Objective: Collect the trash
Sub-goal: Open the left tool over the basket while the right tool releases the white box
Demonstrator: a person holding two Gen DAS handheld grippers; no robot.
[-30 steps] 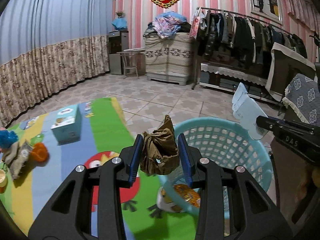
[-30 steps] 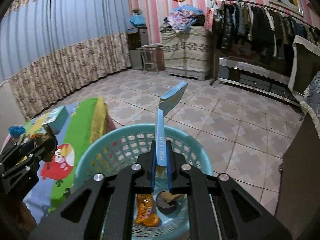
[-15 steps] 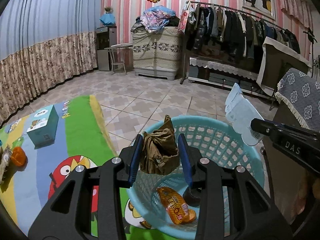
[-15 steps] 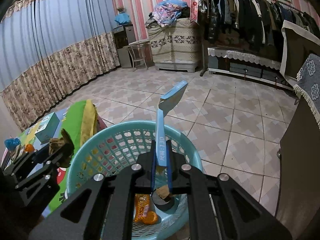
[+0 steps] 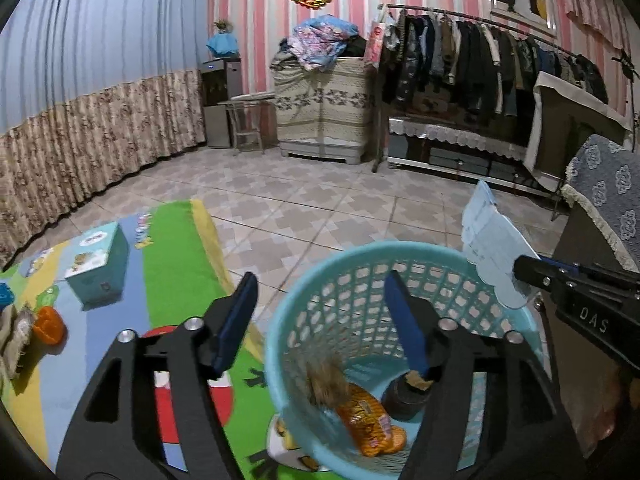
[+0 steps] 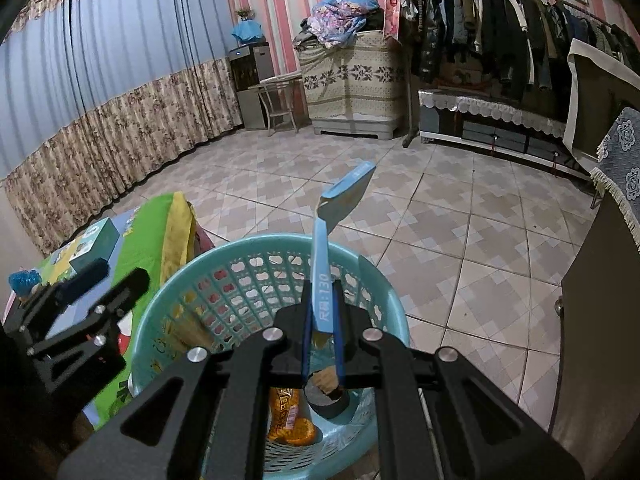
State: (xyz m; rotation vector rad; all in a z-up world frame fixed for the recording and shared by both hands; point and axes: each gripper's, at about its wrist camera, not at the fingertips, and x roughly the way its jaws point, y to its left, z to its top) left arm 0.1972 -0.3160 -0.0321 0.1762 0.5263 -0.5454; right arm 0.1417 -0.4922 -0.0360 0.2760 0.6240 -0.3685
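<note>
My left gripper [image 5: 320,280] hangs over the near rim of a teal mesh basket [image 5: 360,248]; its jaws are opening with nothing between them. A crumpled brown wrapper [image 5: 326,376], blurred, is dropping inside the basket, above an orange snack packet [image 5: 370,424] and a dark round thing [image 5: 404,396]. My right gripper [image 6: 323,292] is shut on a flat light-blue packet [image 6: 322,280] that sticks up over the basket [image 6: 372,276]. In the right wrist view the left gripper [image 6: 120,276] is at the left and the wrapper [image 6: 192,328] is a blur.
A colourful play mat [image 5: 172,264] lies left of the basket with a teal box [image 5: 98,264], an orange item [image 5: 48,324] and other scraps at its left edge. A dark cabinet [image 5: 580,248] stands close on the right. Tiled floor [image 5: 320,208] lies beyond, with a clothes rack at the back.
The left gripper moved right, over the basket, then opened and let the brown wrapper go; it is falling into the basket. The right gripper kept its hold on the blue packet.
</note>
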